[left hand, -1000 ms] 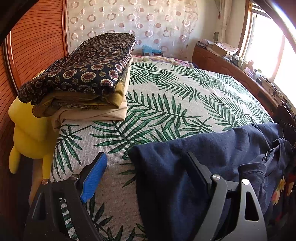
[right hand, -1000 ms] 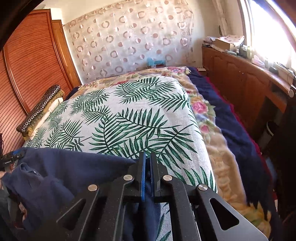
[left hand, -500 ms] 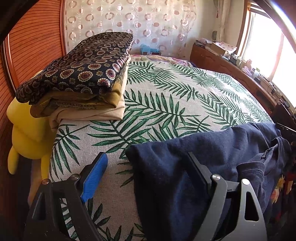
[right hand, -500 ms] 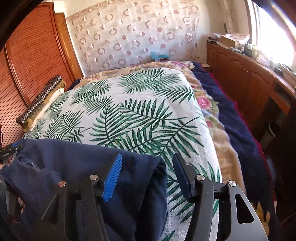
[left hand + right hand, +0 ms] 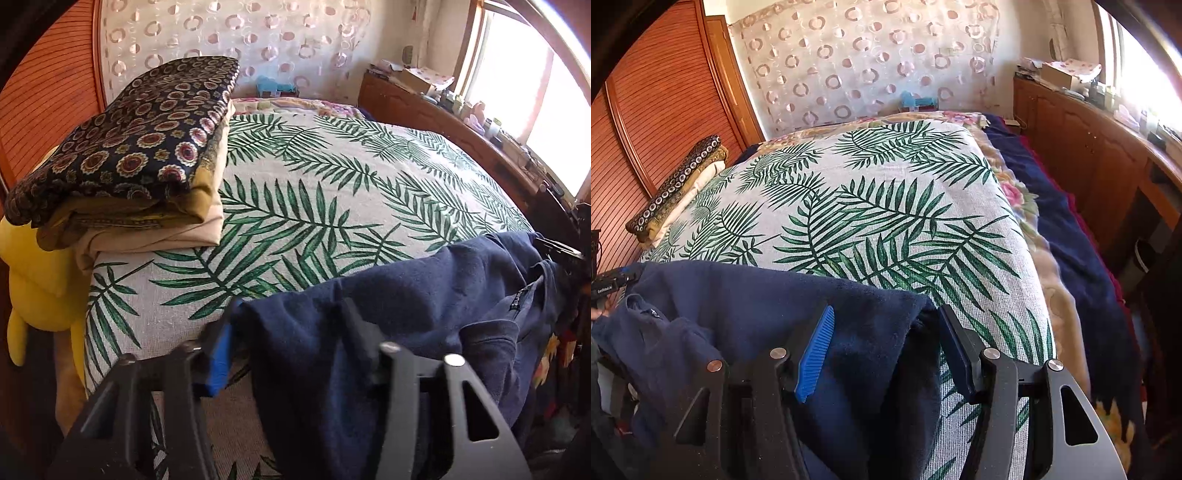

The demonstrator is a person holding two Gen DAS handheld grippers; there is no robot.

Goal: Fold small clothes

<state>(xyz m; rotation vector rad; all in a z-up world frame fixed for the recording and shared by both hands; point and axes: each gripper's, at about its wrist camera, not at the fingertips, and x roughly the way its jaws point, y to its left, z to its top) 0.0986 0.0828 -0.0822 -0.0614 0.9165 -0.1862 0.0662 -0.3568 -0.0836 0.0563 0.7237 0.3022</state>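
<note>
Moved: left tool (image 5: pixel 284 339) jaws have just been closing on the navy garment (image 5: pixel 424 295) corner, pinching it | right tool (image 5: pixel 886 343) has let go, jaws spread astride the garment's other edge | garment: bed (image 5: pixel 886 206) near edge, well apart from folded stack (image 5: pixel 140 155)

Both wrist views sit low and close over the near edge of the bed (image 5: pixel 332 206), looking down its length to the curtained far wall (image 5: pixel 871 62). The left view faces the folded stack (image 5: pixel 140 162) at left; the right view takes in the cabinets (image 5: pixel 1089 155) at right. Both share the leaf-print cover and navy garment (image 5: pixel 746 295).
</note>
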